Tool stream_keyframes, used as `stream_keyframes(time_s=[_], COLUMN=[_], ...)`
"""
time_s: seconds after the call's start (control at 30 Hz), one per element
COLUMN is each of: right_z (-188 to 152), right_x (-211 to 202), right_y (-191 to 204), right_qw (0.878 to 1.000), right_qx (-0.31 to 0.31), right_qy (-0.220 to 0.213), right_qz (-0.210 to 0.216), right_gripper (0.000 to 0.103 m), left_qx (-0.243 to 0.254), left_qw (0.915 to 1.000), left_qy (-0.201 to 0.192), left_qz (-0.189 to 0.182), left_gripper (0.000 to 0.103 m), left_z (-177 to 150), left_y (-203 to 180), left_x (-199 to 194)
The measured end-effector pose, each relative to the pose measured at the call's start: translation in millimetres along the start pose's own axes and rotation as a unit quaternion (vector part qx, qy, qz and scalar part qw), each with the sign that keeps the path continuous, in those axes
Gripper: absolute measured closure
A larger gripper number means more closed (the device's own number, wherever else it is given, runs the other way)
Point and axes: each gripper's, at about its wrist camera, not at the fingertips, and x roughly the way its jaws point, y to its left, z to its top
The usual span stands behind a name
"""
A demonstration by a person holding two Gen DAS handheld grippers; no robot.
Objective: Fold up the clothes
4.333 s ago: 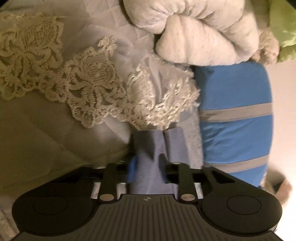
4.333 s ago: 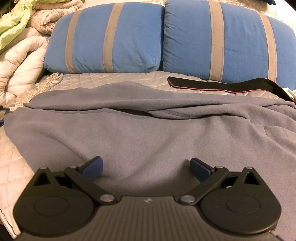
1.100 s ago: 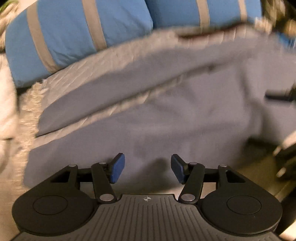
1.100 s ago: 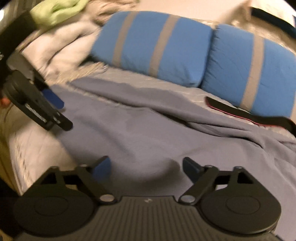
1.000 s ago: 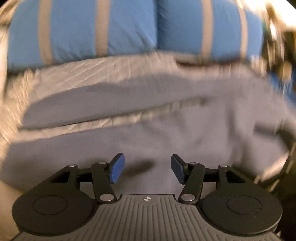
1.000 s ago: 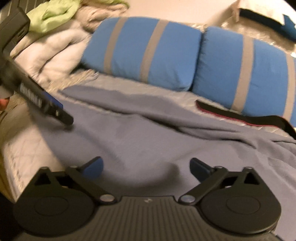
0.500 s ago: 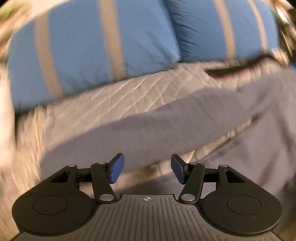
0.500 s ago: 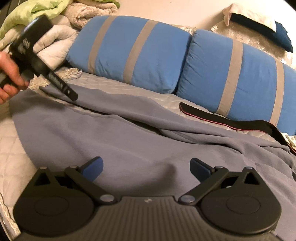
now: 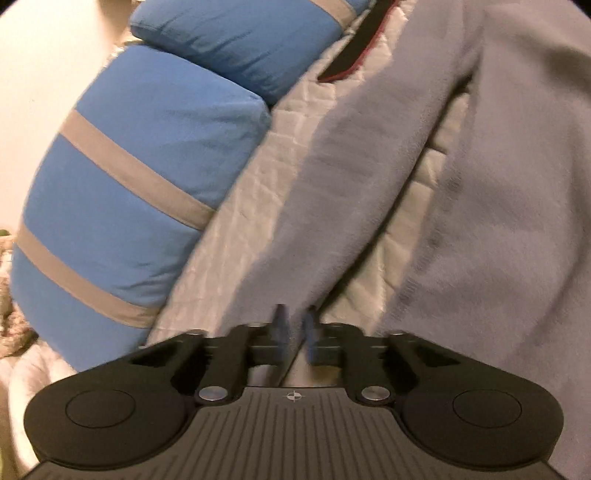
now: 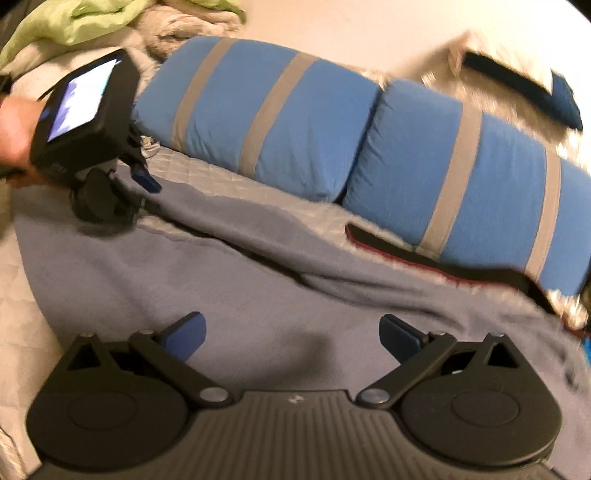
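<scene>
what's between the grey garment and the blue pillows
Along the grey garment: quilted bedspread and a black red-edged strap, both in the right wrist view.

One grey fleece garment (image 10: 258,295) lies spread on one quilted pale bed (image 10: 207,173). Two blue pillows with grey stripes (image 10: 258,110) are visible, plus one black red-edged strap (image 10: 424,254) and one lime-green cloth (image 10: 92,18).

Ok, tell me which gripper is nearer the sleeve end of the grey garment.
Left. The left gripper is shut on the sleeve end; the right gripper hovers open over the grey garment body, apart from it.
</scene>
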Motion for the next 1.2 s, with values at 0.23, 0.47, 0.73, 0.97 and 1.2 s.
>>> stream_keyframes(time_s=[0.23,0.47,0.73,0.97,1.2], right_z=[19,43,58,73,76], right_x=[27,69,95,101,91], right_y=[3,26,52,49,33], right_qw=[0.993,0.978,0.958,0.968,0.974], right_qx=[-0.116,-0.199,-0.277,-0.248,-0.21], right_qy=[-0.029,-0.059,-0.064,-0.041,-0.072], right_qz=[-0.011,-0.016,0.036,-0.019,-0.054], right_gripper=[0.002,0.013,0.038,0.086,0.086], left_qx=[-0.028,-0.008,-0.012,-0.006,0.026], left_qw=[0.9954,0.9927,0.9931,0.994,0.9943], left_qy=[-0.054,-0.081,-0.103,-0.093,-0.035], left_qz=[0.073,0.089,0.056,0.058,0.097], left_gripper=[0.1,0.1,0.1,0.097,0.089], left_z=[8,7,-5,-20,-35], left_y=[22,20,10,-6,-19], left_x=[-27,-46,-49,-35,-6])
